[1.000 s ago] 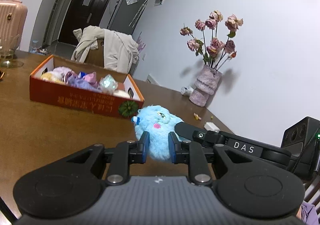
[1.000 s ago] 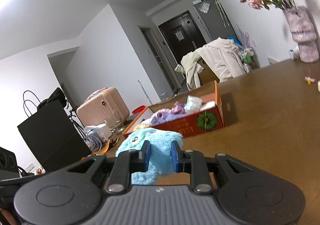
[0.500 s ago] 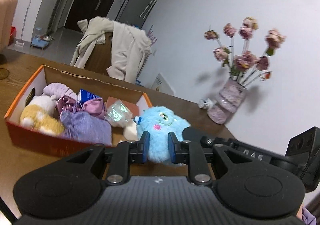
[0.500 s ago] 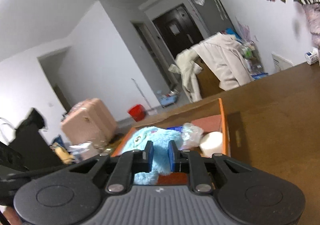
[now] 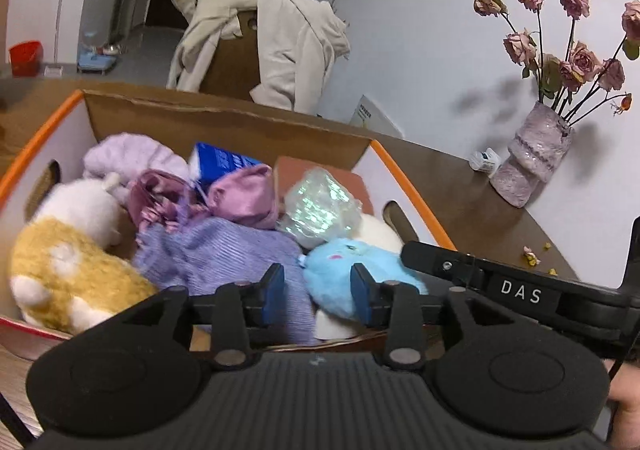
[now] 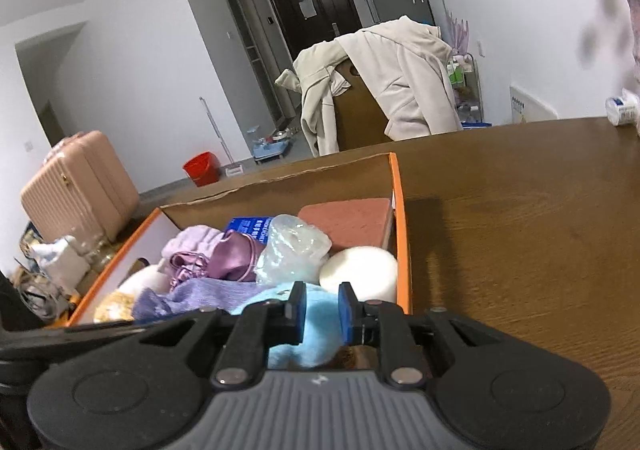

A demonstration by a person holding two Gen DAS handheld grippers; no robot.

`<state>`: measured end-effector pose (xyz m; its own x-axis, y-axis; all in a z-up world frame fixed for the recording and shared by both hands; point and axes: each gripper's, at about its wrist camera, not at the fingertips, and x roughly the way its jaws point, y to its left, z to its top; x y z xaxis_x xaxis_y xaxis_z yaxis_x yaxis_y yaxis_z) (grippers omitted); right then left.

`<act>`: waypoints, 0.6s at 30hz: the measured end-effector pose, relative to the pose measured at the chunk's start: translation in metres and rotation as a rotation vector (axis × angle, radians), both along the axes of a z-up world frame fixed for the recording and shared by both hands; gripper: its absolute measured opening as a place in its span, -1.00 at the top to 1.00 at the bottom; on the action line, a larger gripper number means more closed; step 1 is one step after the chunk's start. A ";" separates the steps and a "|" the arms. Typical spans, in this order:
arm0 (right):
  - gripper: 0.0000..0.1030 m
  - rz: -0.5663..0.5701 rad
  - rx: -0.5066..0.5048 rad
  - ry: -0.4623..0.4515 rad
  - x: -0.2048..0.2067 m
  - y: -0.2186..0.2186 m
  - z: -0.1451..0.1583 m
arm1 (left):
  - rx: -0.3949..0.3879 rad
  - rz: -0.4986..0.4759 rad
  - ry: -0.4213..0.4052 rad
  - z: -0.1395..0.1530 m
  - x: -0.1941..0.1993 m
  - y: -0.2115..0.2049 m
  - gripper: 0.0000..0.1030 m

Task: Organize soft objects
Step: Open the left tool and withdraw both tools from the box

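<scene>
A fluffy light-blue plush toy point(image 5: 352, 270) is inside the orange-rimmed cardboard box point(image 5: 404, 177), at its near right corner, beside a white foam piece point(image 6: 360, 274). My left gripper point(image 5: 316, 286) is open, its fingers apart just in front of the plush and not gripping it. My right gripper point(image 6: 322, 314) is shut on the blue plush point(image 6: 296, 330); its black arm crosses the right of the left wrist view. The box also holds a yellow-and-white plush point(image 5: 68, 270), a purple knit cloth point(image 5: 224, 250), pink satin pouches point(image 5: 244, 197) and a shiny clear bag point(image 5: 320, 205).
The box sits on a brown wooden table point(image 6: 520, 230). A pink vase with dried roses point(image 5: 532, 157) and a small white bottle point(image 5: 484, 159) stand at the table's far right. A chair draped with a beige jacket point(image 6: 380, 81) is behind the table. A pink suitcase point(image 6: 76, 185) stands at left.
Both grippers carried the blue plush from the table up and over into the box. My left gripper has opened and let go of it; my right gripper still holds it.
</scene>
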<state>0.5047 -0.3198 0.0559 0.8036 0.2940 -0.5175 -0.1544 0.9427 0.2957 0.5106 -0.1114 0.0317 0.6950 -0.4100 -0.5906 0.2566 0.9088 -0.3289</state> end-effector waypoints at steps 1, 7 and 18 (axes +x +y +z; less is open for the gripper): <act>0.65 0.001 -0.010 -0.005 -0.002 0.002 0.001 | 0.008 0.005 -0.007 0.003 -0.002 0.002 0.30; 0.65 0.004 -0.012 -0.059 -0.025 0.000 0.026 | 0.041 0.008 -0.077 0.036 -0.028 0.020 0.20; 0.35 0.011 -0.098 -0.218 -0.120 0.007 0.093 | 0.116 0.101 -0.189 0.091 -0.110 0.067 -0.08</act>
<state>0.3851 -0.3132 0.1493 0.8965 0.2599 -0.3588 -0.2148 0.9633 0.1610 0.4009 -0.0444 0.1227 0.8319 -0.2698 -0.4850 0.2099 0.9619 -0.1752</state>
